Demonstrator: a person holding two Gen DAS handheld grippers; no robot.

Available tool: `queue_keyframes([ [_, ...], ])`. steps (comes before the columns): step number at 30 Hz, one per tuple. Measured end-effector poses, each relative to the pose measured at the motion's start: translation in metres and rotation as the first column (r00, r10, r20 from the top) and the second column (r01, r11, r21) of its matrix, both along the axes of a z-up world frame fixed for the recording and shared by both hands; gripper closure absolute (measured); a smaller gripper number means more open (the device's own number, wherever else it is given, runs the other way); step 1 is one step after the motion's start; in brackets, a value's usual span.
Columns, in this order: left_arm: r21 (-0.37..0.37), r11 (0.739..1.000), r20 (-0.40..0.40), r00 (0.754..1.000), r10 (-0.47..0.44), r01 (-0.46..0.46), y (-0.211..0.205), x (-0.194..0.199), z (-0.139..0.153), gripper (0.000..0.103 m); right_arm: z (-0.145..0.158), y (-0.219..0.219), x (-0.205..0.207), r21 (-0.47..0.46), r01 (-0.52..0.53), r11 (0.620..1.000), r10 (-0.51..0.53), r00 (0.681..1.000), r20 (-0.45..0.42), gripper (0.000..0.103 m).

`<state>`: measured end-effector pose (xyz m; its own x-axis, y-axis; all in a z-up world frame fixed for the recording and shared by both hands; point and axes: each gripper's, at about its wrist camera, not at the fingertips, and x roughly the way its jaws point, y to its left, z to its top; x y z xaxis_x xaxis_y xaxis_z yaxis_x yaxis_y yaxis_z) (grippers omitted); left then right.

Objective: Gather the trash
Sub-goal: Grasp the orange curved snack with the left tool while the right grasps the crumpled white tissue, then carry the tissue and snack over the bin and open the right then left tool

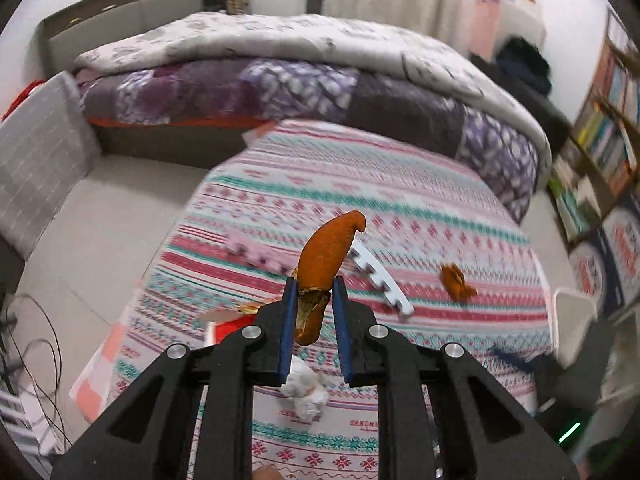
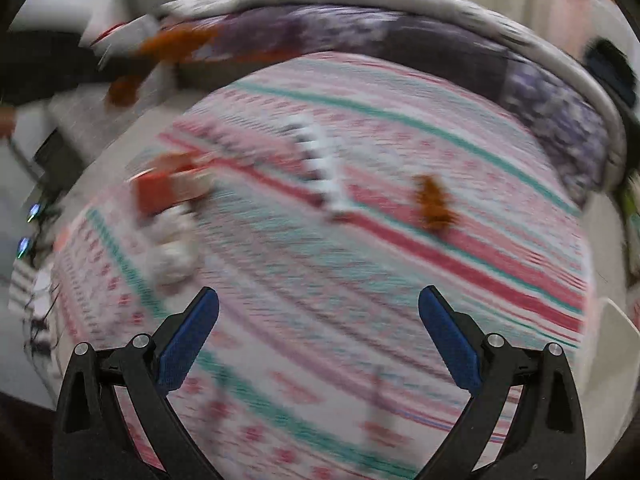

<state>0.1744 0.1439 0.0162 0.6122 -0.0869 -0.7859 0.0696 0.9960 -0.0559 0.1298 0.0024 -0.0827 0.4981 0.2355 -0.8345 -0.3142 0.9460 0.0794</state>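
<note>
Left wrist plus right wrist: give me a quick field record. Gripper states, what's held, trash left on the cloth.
left gripper: shut on orange peel, lifted above the patterned cloth
right gripper: open, holding nothing, over the cloth
second peel piece: lying on the cloth, right of the held peel
crumpled tissue: on the cloth, below the left gripper
foam puzzle strips: on the cloth, one white, one pink
red packet: on the cloth near its left edge
image quality: right wrist view heavily motion-blurred
</note>
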Motion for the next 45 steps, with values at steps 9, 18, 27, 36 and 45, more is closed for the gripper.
queue_keyframes([
  [9, -0.091, 0.992, 0.064, 0.994, 0.088, -0.082, 0.038, -0.007, 0.030, 0.085, -0.017, 0.086, 0.007, 0.078, -0.124, 0.989, 0.127, 0.992, -0.028, 0.007],
  [18, -0.109, 0.988, 0.074, 0.990, 0.121, -0.113, 0.048, -0.008, 0.036, 0.085, -0.028, 0.106, 0.023, 0.060, -0.119, 0.991, 0.123, 0.989, -0.084, 0.071],
  [27, -0.135, 0.981, 0.077, 0.985, 0.152, -0.140, 0.047, -0.005, 0.037, 0.085, 0.007, 0.061, 0.015, 0.096, -0.026, 0.995, 0.027, 1.000, -0.013, 0.072],
  [36, -0.131, 0.981, 0.116, 0.981, 0.158, -0.143, 0.023, -0.009, 0.041, 0.085, 0.061, -0.011, 0.021, 0.102, 0.156, 0.982, -0.166, 0.981, 0.105, 0.072],
  [45, -0.114, 0.980, 0.157, 0.971, 0.181, -0.164, -0.007, -0.014, 0.037, 0.085, 0.093, -0.079, 0.012, 0.108, 0.332, 0.937, -0.348, 0.914, 0.209, 0.072],
])
